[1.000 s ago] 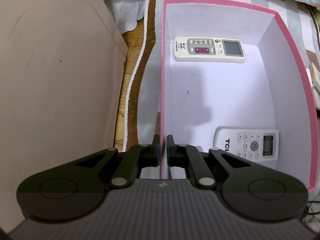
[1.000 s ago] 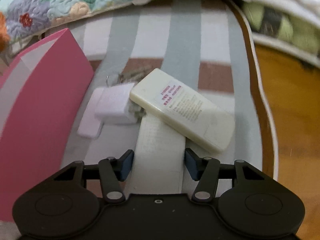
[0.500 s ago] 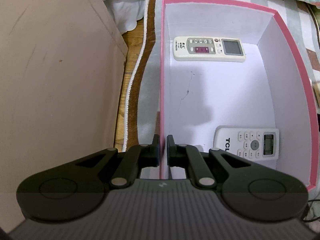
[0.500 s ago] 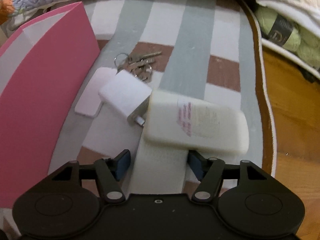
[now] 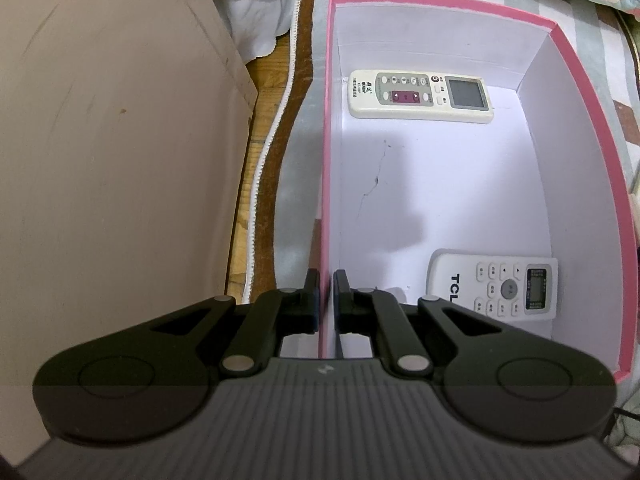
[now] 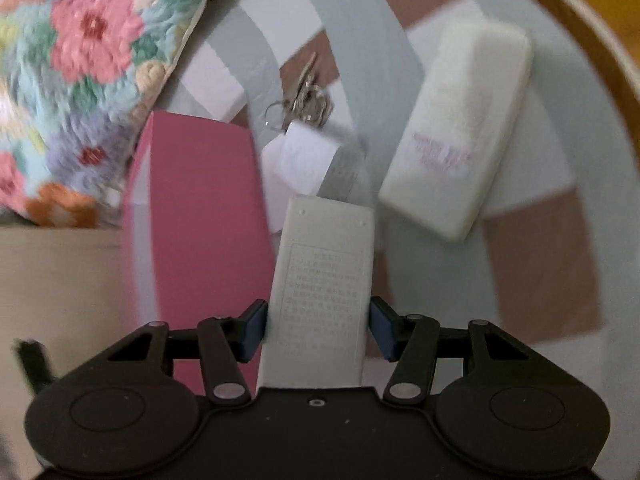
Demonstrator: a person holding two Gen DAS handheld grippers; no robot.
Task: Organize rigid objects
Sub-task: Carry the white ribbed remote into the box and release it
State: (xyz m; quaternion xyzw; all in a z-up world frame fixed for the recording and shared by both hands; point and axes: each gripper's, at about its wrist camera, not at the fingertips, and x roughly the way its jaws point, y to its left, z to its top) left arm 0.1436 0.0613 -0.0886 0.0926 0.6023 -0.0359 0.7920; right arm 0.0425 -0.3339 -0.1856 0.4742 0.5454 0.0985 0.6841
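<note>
A pink box (image 5: 440, 0) with a white inside holds a cream remote (image 5: 420, 96) at its far end and a white TCL remote (image 5: 492, 284) at its near right. My left gripper (image 5: 326, 292) is shut on the box's left wall, one finger on each side. In the right wrist view my right gripper (image 6: 318, 328) is shut on a grey-white remote (image 6: 324, 280), back side up, beside the pink box (image 6: 200, 220). Another cream remote (image 6: 460, 140) lies face down on the striped mat at the right. A white charger block (image 6: 308, 156) and keys (image 6: 308, 96) lie beyond the held remote.
A beige panel (image 5: 100, 160) stands close to the left of the box. A floral quilt (image 6: 80, 60) borders the mat at the back left. Wooden floor (image 6: 580, 8) shows past the mat's right edge.
My right gripper has rolled and swung with the grey-white remote, which has come out from under the cream remote; that one now lies apart at the right. The left gripper has not moved.
</note>
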